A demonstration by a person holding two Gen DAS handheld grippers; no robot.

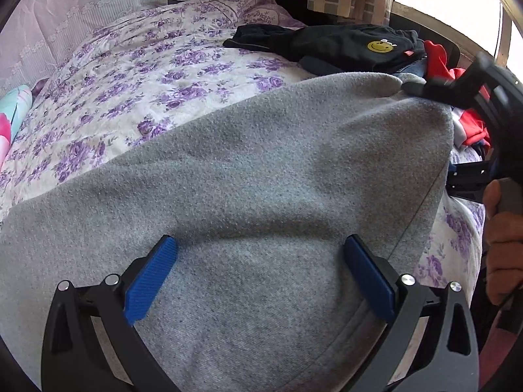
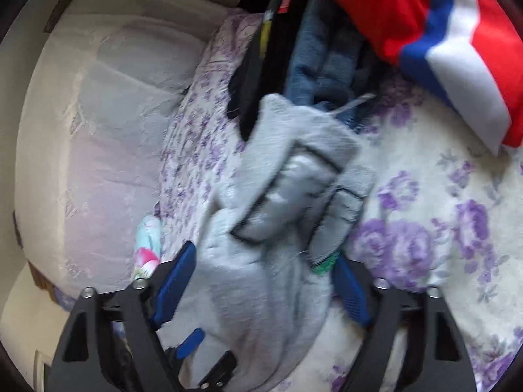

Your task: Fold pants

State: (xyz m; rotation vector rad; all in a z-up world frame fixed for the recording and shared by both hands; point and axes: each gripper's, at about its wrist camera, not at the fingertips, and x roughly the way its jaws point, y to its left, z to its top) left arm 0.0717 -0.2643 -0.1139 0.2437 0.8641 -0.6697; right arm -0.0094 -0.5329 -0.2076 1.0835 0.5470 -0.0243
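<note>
Grey fleece pants (image 1: 248, 176) lie spread on the bed with the purple-flower sheet (image 1: 137, 75). My left gripper (image 1: 260, 261) hangs just over the near part of the pants with its blue pads (image 1: 150, 281) wide apart and nothing between them. In the right wrist view the same pants (image 2: 281, 215) show bunched, with pale pocket linings turned out. My right gripper (image 2: 264, 274) has its blue pads (image 2: 173, 287) apart on either side of the bunched cloth. That gripper also shows at the far corner of the pants in the left wrist view (image 1: 457, 85).
A pile of other clothes lies at the far end of the bed: a black garment with a yellow smiley patch (image 1: 353, 49), denim (image 2: 323, 58) and a red, white and blue garment (image 2: 451, 45). A padded headboard (image 1: 65, 6) runs along the left. A window (image 1: 447, 3) is at the far right.
</note>
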